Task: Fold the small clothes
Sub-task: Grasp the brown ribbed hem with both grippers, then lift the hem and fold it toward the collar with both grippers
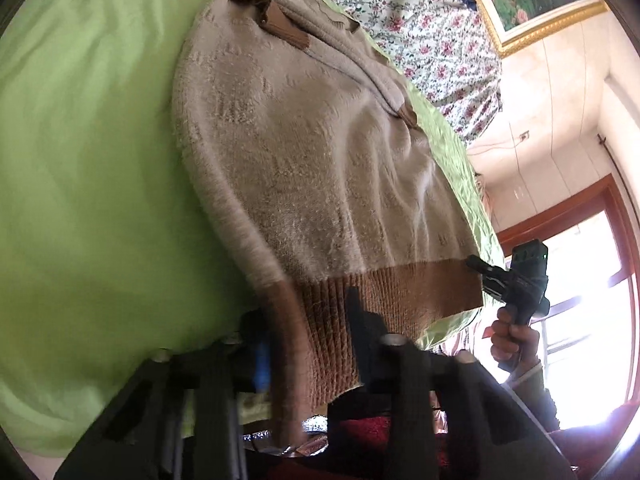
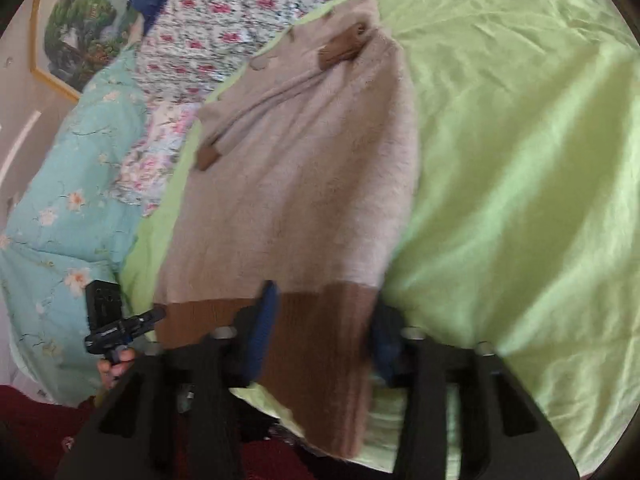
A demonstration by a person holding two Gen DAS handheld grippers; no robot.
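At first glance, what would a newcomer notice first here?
A fuzzy beige sweater with a brown ribbed hem lies spread on a bright green sheet. Both grippers sit at the hem, open around it: the left and the right.

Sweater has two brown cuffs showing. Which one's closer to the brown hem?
The lower cuff, ending the sleeve laid diagonally across the sweater front. The upper cuff sits at the sweater's far end, farthest from the hem.

green bed sheet [image 1: 88, 152], beige sweater [image 1: 312, 168] on it
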